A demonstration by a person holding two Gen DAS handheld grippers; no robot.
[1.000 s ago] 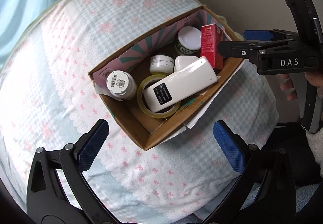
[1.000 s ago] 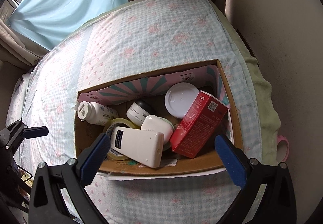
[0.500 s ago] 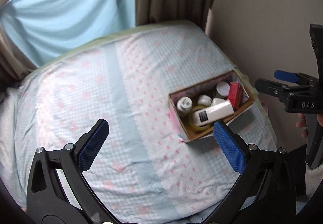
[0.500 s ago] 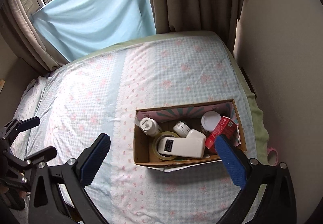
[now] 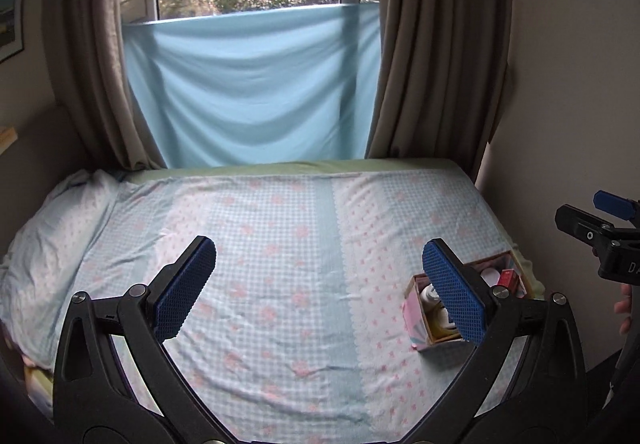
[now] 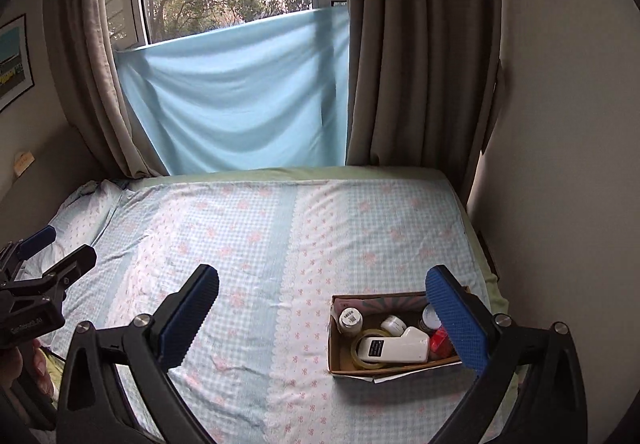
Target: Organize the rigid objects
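A cardboard box point(image 6: 340, 358) sits on the bed at the right, near the wall; it also shows in the left wrist view point(image 5: 416, 324), partly behind my finger. It holds a white handheld device point(image 6: 394, 349), a tape roll point(image 6: 360, 344), a white bottle point(image 6: 350, 320), a small jar point(image 6: 394, 323), a white-lidded jar point(image 6: 430, 317) and a red carton point(image 6: 440, 342). My left gripper point(image 5: 320, 284) is open and empty, held high and back from the bed. My right gripper point(image 6: 324, 312) is open and empty, also well back from the box.
The bed point(image 5: 280, 264) has a blue checked sheet with pink bows. A pillow point(image 5: 48, 236) lies at the left. A blue cloth point(image 6: 240, 96) and brown curtains point(image 6: 420, 44) hang at the window behind. A wall point(image 6: 560, 164) runs along the right.
Both grippers have pulled far back and up from the box; the view now takes in the whole bed and window. The box and its contents have not moved.
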